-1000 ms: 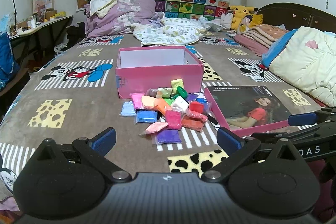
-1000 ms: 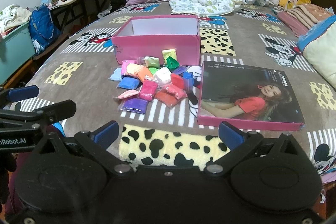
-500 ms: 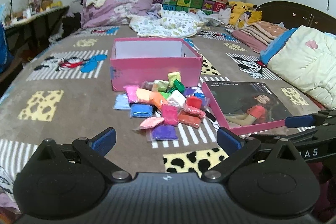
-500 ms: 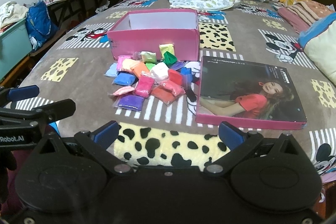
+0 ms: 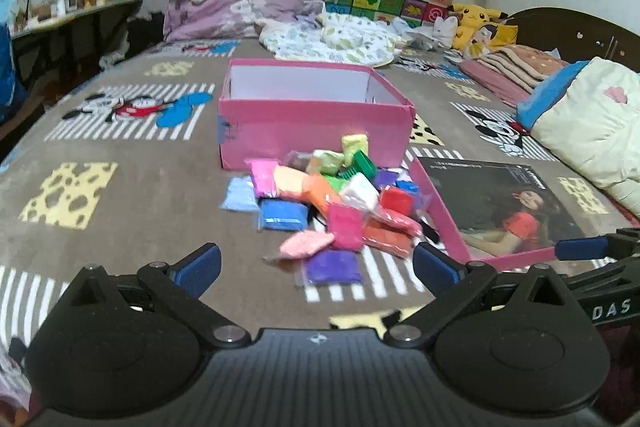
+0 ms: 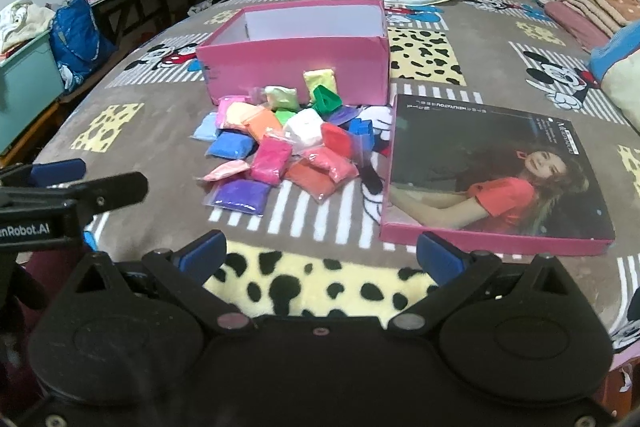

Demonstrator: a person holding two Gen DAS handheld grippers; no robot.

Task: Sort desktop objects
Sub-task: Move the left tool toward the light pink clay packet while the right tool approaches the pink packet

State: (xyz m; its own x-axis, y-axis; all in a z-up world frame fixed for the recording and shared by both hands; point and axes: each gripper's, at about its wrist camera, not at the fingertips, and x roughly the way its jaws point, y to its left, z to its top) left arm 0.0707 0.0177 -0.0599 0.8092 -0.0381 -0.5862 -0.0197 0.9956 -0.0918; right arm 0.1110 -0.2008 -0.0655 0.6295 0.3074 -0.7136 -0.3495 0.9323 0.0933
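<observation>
Left wrist: pink box lies crosswise (both grippers' fingers spread, empty).

"das" on right tool, "nrobot.ai" on left tool

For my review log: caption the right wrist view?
Open right hand-held gripper faces clay packets heaped before pink box.

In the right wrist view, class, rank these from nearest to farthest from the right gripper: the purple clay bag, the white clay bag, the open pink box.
1. purple clay bag: nearest, front left edge of the pile, ahead of the right gripper.
2. white clay bag: mid-pile, further back.
3. open pink box: farthest, behind the pile.
</observation>
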